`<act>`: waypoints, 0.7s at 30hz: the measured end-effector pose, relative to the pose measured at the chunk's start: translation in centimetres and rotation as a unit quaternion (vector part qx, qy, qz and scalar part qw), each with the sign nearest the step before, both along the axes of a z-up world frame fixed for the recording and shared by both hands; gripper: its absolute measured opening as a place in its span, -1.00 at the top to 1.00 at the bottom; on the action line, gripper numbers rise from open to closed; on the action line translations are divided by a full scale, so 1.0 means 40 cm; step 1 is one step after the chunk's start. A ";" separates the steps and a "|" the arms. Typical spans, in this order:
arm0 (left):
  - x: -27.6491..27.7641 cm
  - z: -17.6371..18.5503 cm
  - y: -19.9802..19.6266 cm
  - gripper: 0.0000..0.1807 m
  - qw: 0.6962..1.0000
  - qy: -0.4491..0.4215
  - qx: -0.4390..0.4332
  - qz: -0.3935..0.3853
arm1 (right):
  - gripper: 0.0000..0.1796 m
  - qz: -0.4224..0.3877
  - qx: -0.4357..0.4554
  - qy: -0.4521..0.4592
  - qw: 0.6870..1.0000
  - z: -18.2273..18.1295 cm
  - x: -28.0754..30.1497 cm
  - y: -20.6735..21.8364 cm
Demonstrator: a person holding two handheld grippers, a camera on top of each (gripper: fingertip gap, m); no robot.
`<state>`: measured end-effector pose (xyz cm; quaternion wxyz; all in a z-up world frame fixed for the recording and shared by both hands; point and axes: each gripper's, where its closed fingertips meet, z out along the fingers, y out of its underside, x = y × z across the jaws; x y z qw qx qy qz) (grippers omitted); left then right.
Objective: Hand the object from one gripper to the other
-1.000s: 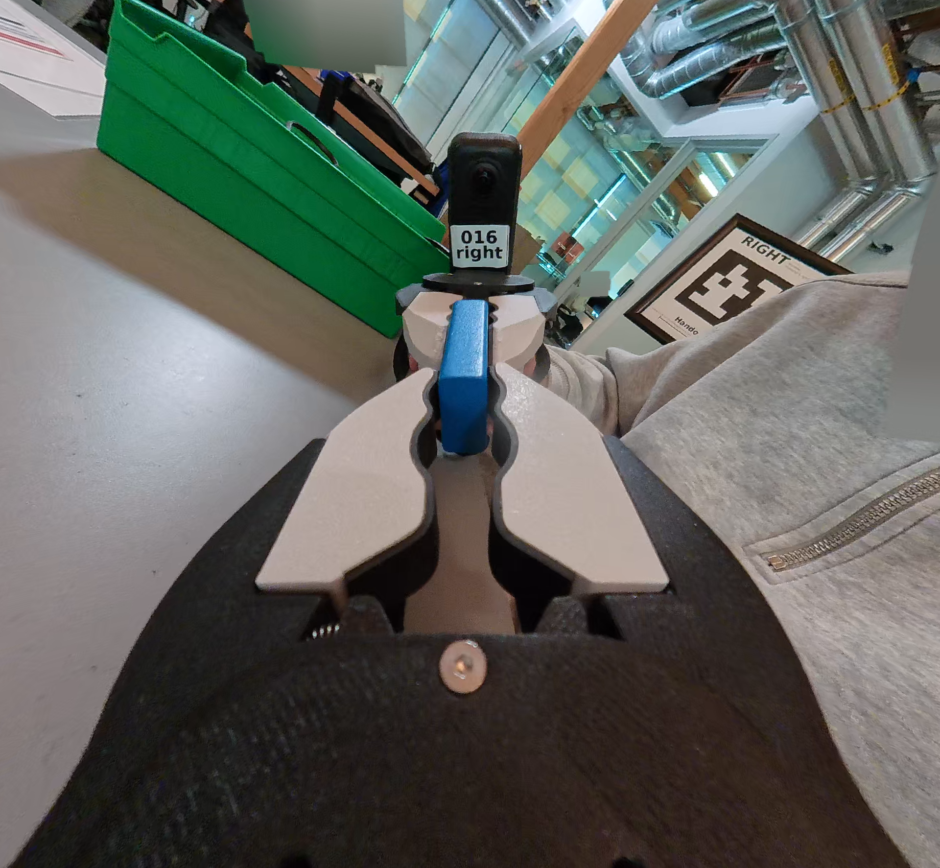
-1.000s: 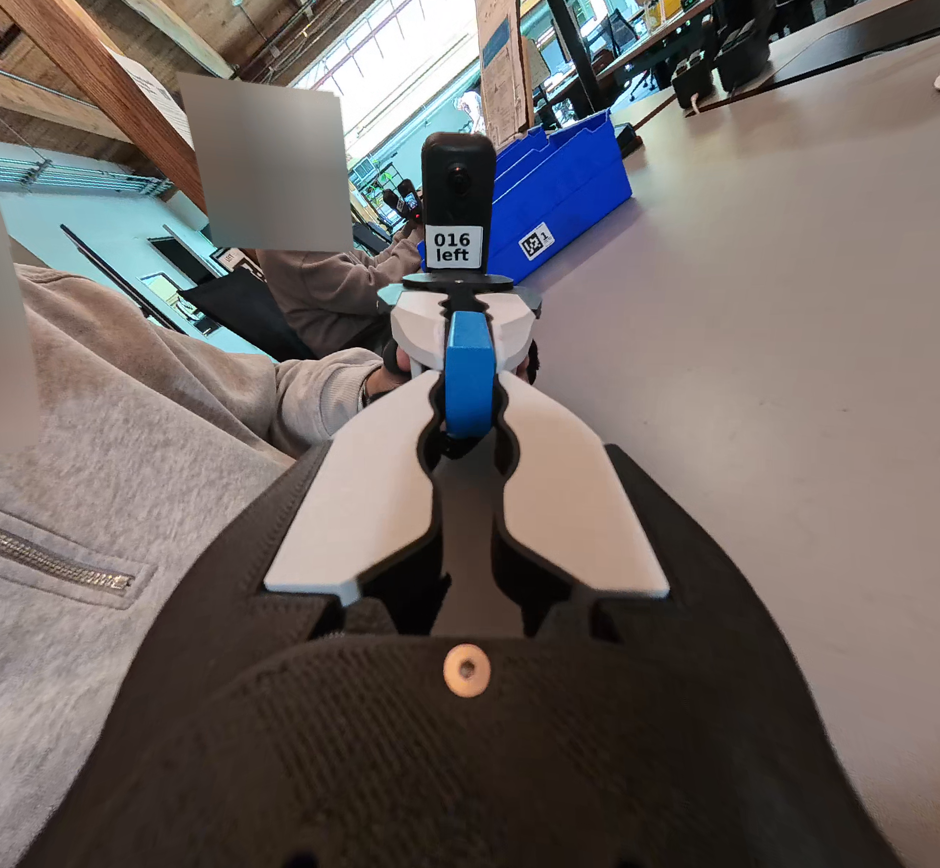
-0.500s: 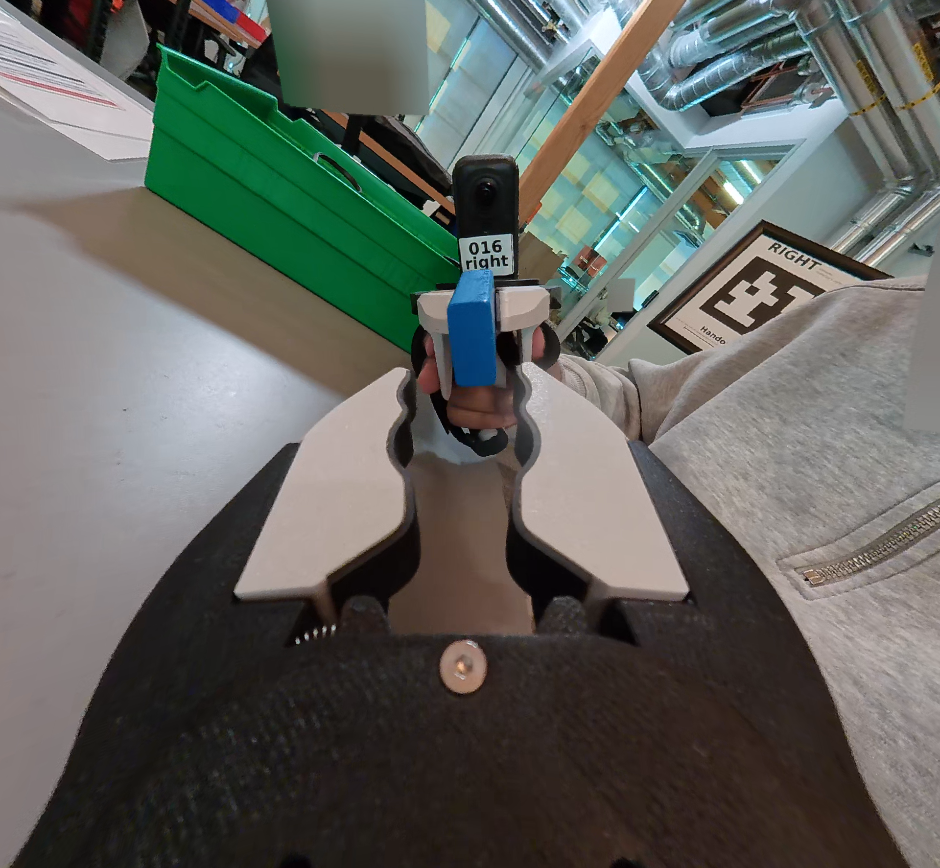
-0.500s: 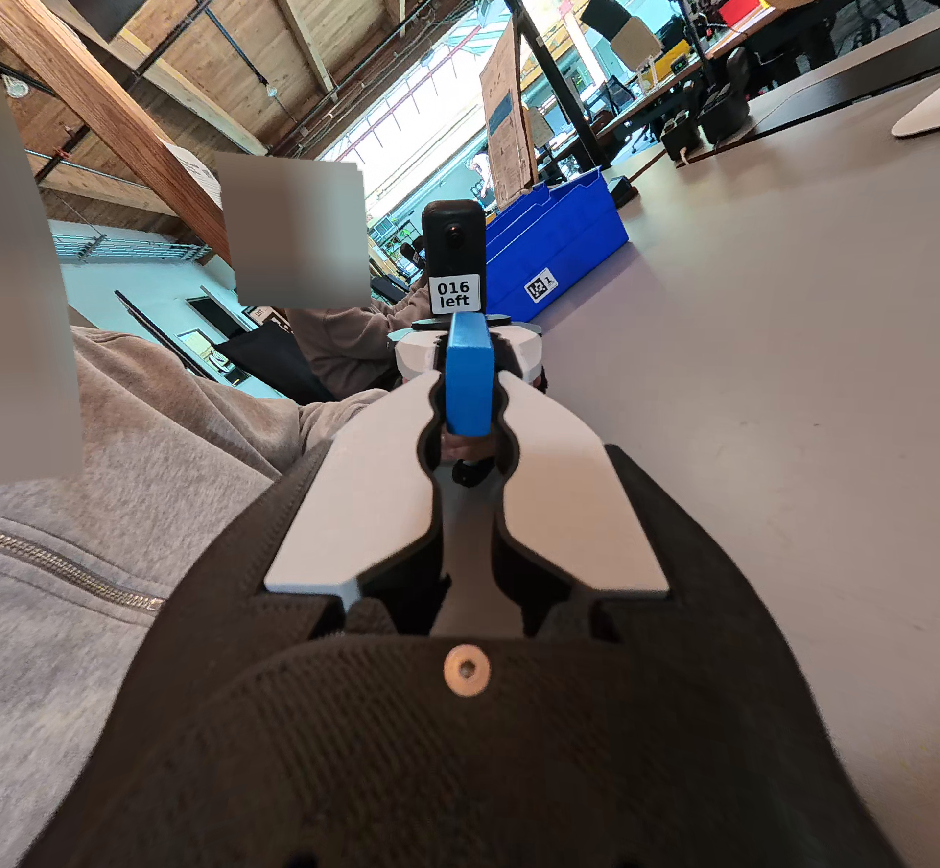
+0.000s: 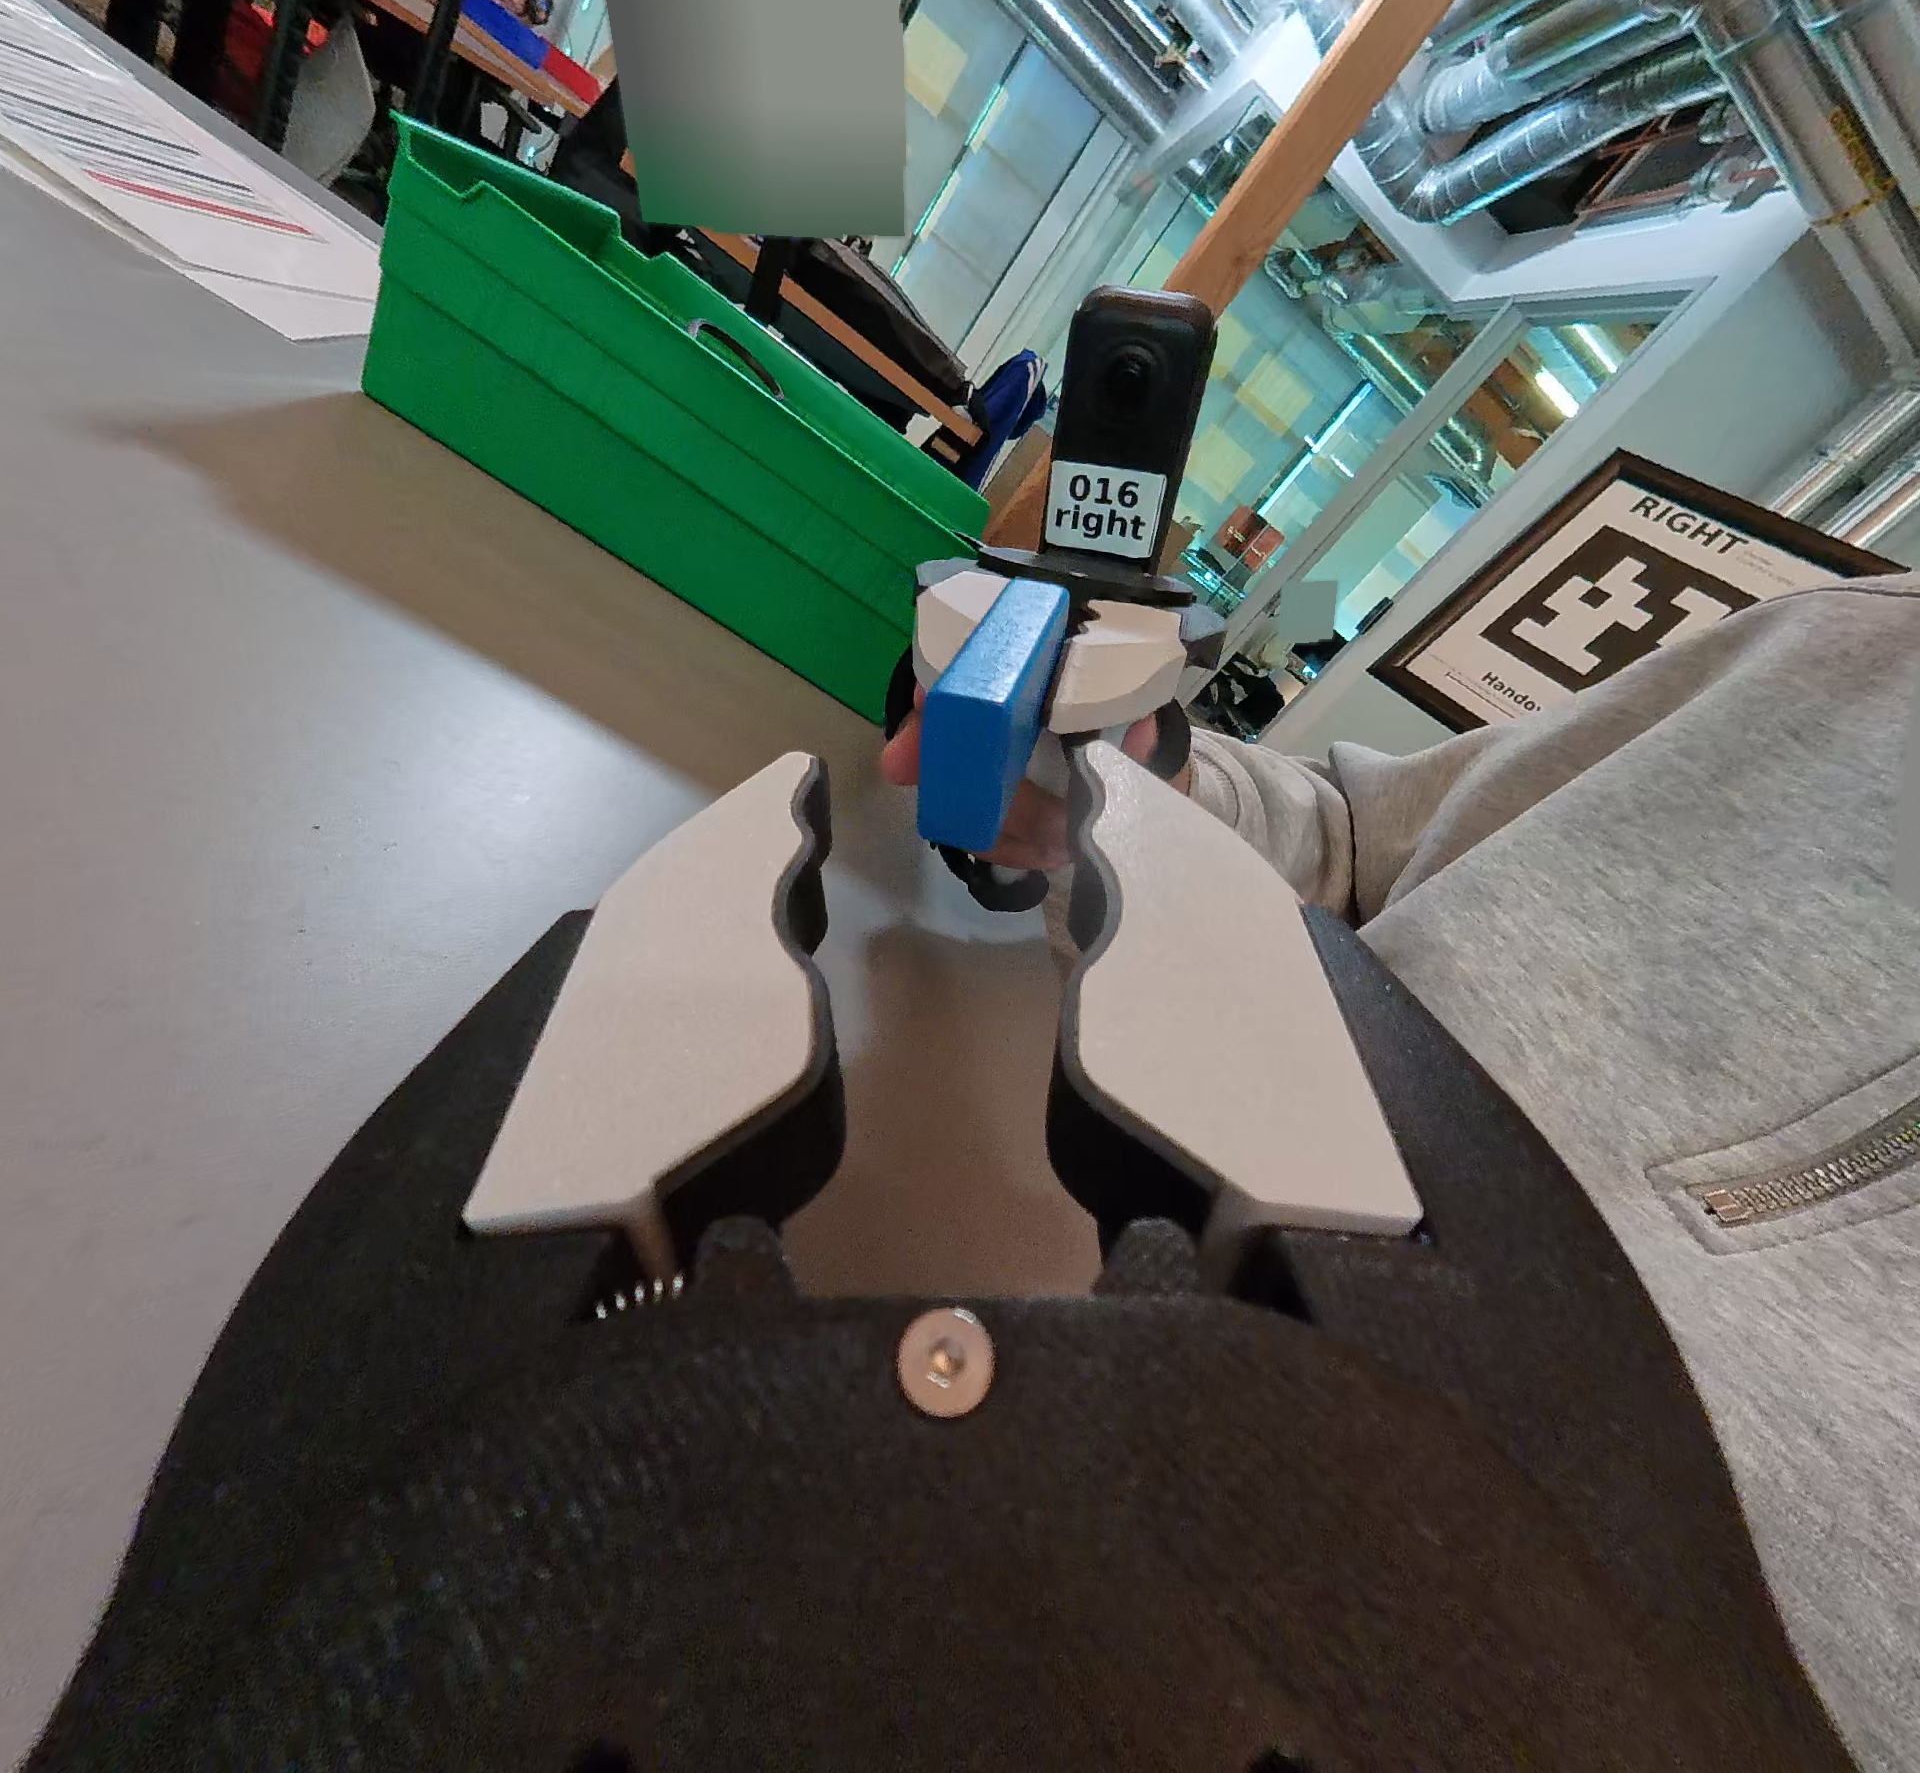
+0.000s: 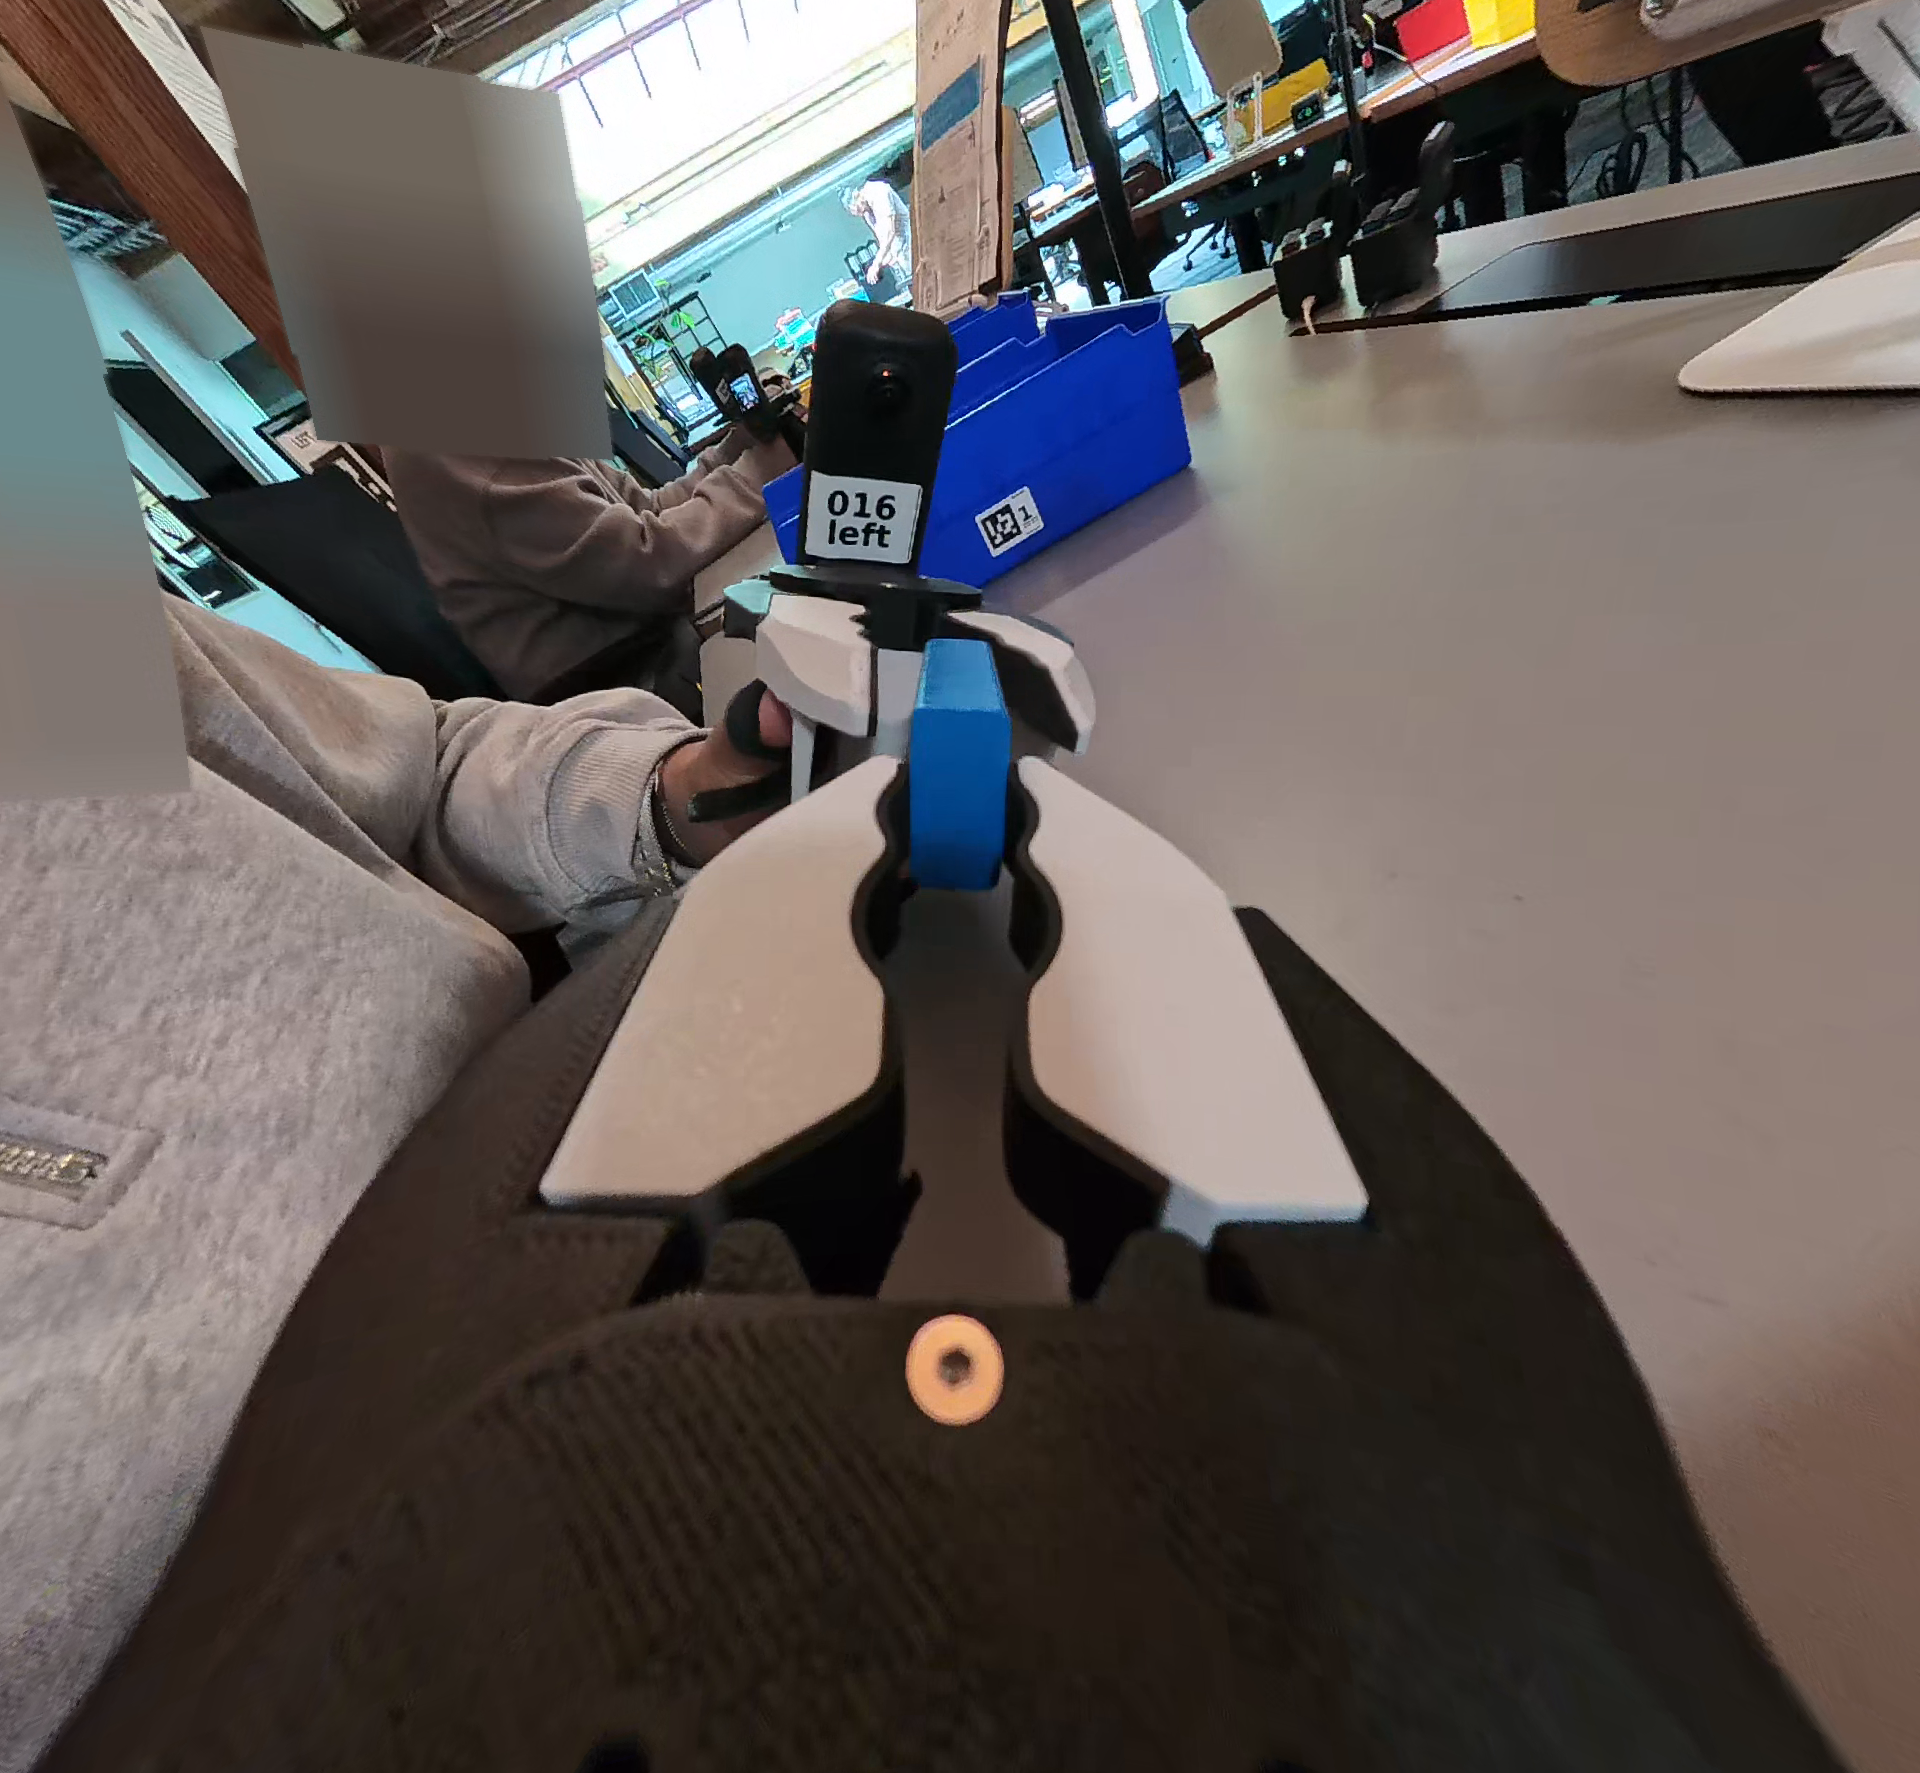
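The right tongs (image 6: 956,824) pinch the blue block (image 6: 958,767) between their tips, above the grey worktop (image 6: 1558,684). The left tongs (image 5: 951,830) stand spread and hold nothing; the block hangs just beyond their tips, clear of both fingers (image 5: 665,996). Each tool's black camera (image 5: 1127,414) wears a white printed label. Behind the block sits a green bin (image 5: 623,435); farther off a framed marker sign (image 5: 1621,601). From the right wrist view, a tagged blue bin (image 6: 1039,435) lies past the block, bare worktop beside it.

A green bin (image 5: 623,435) sits on the grey bench (image 5: 260,736), papers (image 5: 156,154) beyond it; a blue bin (image 6: 1049,445) stands farther along.
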<state>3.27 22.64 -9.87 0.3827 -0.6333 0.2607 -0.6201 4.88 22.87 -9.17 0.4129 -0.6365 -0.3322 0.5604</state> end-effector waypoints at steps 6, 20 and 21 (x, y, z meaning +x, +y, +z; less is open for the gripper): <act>-0.004 0.009 -0.001 0.51 1.000 -0.017 -0.008 -0.002 | 0.81 -0.008 -0.012 0.020 1.000 0.010 0.013 0.013; 0.002 0.027 -0.030 0.33 0.934 0.119 0.330 0.074 | 0.82 0.103 -0.263 0.113 0.953 0.008 0.003 -0.015; 0.004 0.023 -0.032 0.36 0.930 0.126 0.339 0.072 | 0.82 0.110 -0.279 0.115 0.947 0.007 0.002 -0.019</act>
